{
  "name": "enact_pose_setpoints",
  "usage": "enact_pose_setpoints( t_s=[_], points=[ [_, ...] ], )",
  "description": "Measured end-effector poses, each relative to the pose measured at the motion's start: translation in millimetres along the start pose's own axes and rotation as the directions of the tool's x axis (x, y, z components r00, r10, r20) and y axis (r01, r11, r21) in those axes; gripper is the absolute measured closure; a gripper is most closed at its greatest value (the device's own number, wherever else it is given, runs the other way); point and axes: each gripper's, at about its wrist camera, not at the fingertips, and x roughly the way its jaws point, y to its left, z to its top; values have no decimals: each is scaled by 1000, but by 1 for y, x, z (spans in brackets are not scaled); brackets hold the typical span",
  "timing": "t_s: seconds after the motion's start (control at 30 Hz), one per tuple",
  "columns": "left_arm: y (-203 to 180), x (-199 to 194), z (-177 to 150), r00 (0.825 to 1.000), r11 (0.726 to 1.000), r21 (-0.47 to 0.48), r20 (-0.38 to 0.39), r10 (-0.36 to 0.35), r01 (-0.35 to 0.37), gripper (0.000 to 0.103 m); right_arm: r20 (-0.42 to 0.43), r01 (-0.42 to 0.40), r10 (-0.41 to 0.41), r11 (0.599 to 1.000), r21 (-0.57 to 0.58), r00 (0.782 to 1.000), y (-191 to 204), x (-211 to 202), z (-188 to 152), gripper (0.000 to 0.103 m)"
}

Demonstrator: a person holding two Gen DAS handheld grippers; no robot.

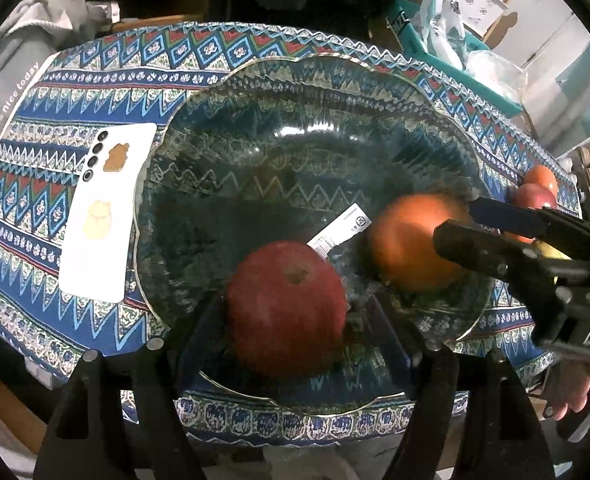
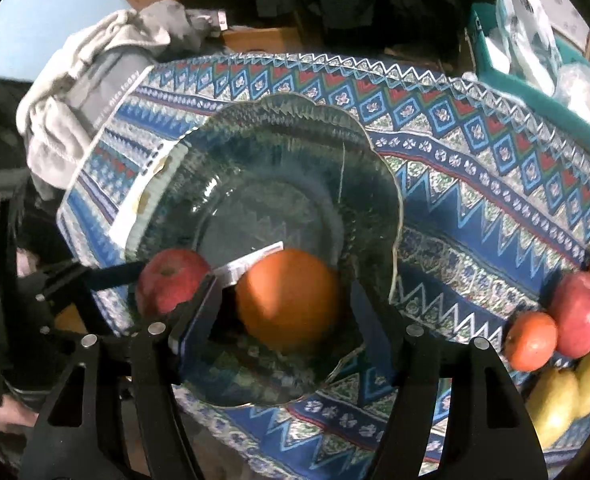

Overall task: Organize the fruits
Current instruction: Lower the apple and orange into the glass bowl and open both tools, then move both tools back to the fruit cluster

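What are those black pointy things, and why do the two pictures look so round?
Those are grabber tools a person holds, one in each hand. Each carries a wide, round-looking camera, so there is one picture per tool. The left gripper has its fingers around a red apple in the glass bowl. The right gripper has its fingers around an orange in the same bowl. Whether they squeeze or have let go, I cannot tell. More fruit waits on the patterned tablecloth, and a white phone lies beside the bowl.
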Motion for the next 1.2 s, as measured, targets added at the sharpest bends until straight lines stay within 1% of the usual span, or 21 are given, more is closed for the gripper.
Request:
enact_pose_setpoints(
  t_s=[0.03, 0.07, 0.1, 0.33, 0.53, 0.63, 0.77, 0.97, 1.13, 1.2],
  points=[
    [0, -2, 1, 1000, 1000, 1, 2, 1, -1, 26, 3, 1, -1, 1000, 4, 1000, -1, -1, 0, 34],
    [0, -4, 1, 1000, 1000, 3, 5, 10, -10, 22, 4, -3, 3, 1000, 2, 1000, -1, -2, 0, 34],
    [1, -6, 0, 1000, 1000, 5, 12, 24, -24, 22, 3, -5, 5, 1000, -1, 1000, 0, -3, 0, 34],
    [-5, -22, 0, 998, 999, 32, 63, 30, -32, 22, 7, -9, 9, 1000, -15, 1000, 2, -3, -2, 35],
    [-15, -24, 1, 995, 997, 66, 89, 42, -48, 22, 13, -5, 5, 1000, -21, 1000, 5, -5, -3, 34],
    [-19, -27, 2, 995, 997, 68, 97, 34, -40, 22, 27, -4, 4, 1000, -16, 1000, 3, -12, -3, 34],
    [-25, -32, 3, 993, 997, 68, 117, 30, -38, 22, 71, 6, -6, 1000, 1, 997, -2, -34, -4, 34],
    [-42, -41, 6, 989, 996, 82, 145, 12, -24, 22, 130, 76, -81, 996, 41, 988, -16, -74, -9, 31],
    [-62, -51, 7, 986, 994, 111, 169, -8, -10, 22, 167, 153, -163, 985, 75, 972, -34, -108, -18, 30],
    [-69, -54, 8, 985, 993, 119, 174, -16, -5, 22, 177, 170, -183, 981, 89, 967, -40, -118, -21, 30]
  ],
)
